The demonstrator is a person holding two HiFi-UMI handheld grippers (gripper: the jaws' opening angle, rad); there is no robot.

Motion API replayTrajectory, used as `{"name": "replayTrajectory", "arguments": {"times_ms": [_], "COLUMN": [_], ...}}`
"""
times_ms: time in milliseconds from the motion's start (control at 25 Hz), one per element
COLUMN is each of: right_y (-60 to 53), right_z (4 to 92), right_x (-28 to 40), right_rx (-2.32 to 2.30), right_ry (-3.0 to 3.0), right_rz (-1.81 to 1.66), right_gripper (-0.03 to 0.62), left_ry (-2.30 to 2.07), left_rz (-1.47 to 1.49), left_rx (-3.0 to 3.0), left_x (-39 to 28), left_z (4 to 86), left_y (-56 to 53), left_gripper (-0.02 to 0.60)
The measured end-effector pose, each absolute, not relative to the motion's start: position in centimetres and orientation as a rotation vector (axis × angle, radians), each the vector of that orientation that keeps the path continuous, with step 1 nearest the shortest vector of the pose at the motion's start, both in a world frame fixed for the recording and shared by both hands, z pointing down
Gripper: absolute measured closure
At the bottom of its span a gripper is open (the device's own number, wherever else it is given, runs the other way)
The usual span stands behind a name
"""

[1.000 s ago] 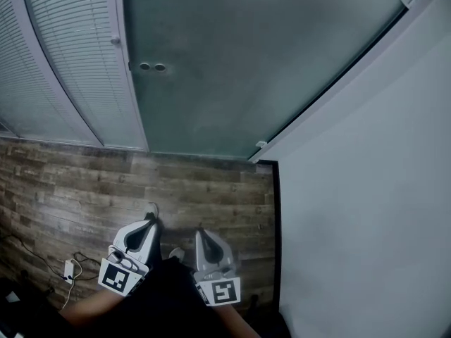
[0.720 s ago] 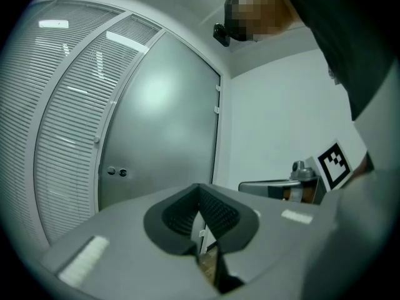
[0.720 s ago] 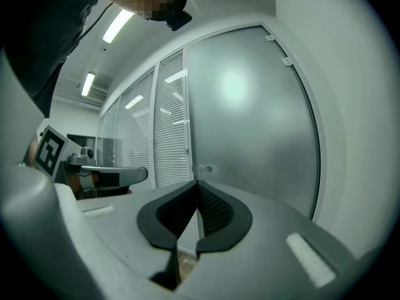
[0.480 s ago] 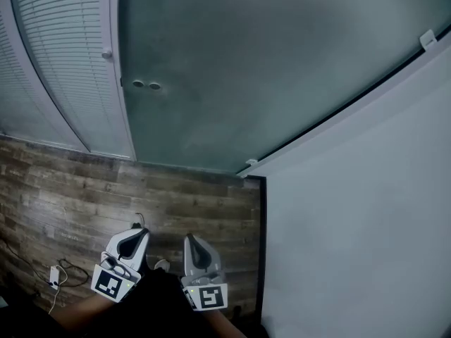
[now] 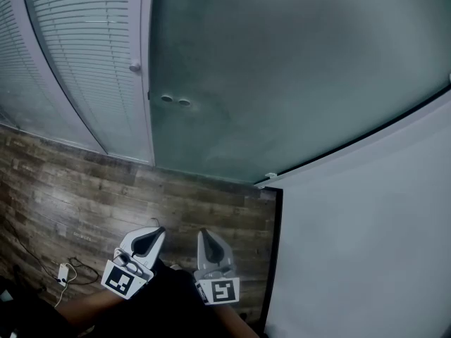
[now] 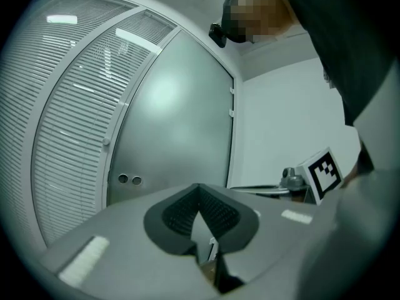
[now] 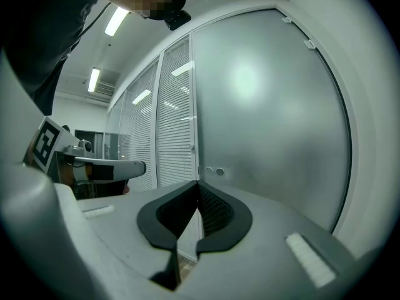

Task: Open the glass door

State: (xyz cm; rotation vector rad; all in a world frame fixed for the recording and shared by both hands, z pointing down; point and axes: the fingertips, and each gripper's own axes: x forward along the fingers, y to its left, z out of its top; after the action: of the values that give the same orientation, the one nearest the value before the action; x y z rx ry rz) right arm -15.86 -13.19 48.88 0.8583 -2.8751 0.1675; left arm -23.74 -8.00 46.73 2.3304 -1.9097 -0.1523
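Both hand-held grippers are hanging low over the brown wood-plank floor (image 5: 84, 196), side by side, tips pointing toward the door and well apart from it.

- The left hand-held gripper (image 5: 156, 231) is showing its dark ribbed pads (image 6: 181, 210) meeting at the tips, with nothing between them.
- The right hand-held gripper (image 5: 203, 233) is likewise showing its jaws pressed together and empty.
- The large frosted grey-green glass door (image 5: 282, 69) is standing ahead of both grippers, between a white slatted-blind panel (image 5: 91, 69) on the left and a plain white wall (image 5: 366, 245) on the right.
- Two small round metal fittings (image 5: 175, 101) are sitting near the door's left edge.
- Neither gripper is touching the door.
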Motion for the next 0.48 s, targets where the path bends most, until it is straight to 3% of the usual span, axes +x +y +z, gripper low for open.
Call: {"name": "replayTrajectory", "arguments": {"times_ms": [480], "right_y": [-17.4], "right_z": [49.0], "right_x": [-22.0], "right_rx": [0.845], "right_ry": [-2.856], "right_rz": [0.138], "right_gripper": [0.592], "left_ry": [-1.992], "left_rz": [-0.255], "left_rx": [2.234], "left_x": [-31.5], "left_z": [46.7], "left_y": [-11.6], "left_gripper": [0.581]}}
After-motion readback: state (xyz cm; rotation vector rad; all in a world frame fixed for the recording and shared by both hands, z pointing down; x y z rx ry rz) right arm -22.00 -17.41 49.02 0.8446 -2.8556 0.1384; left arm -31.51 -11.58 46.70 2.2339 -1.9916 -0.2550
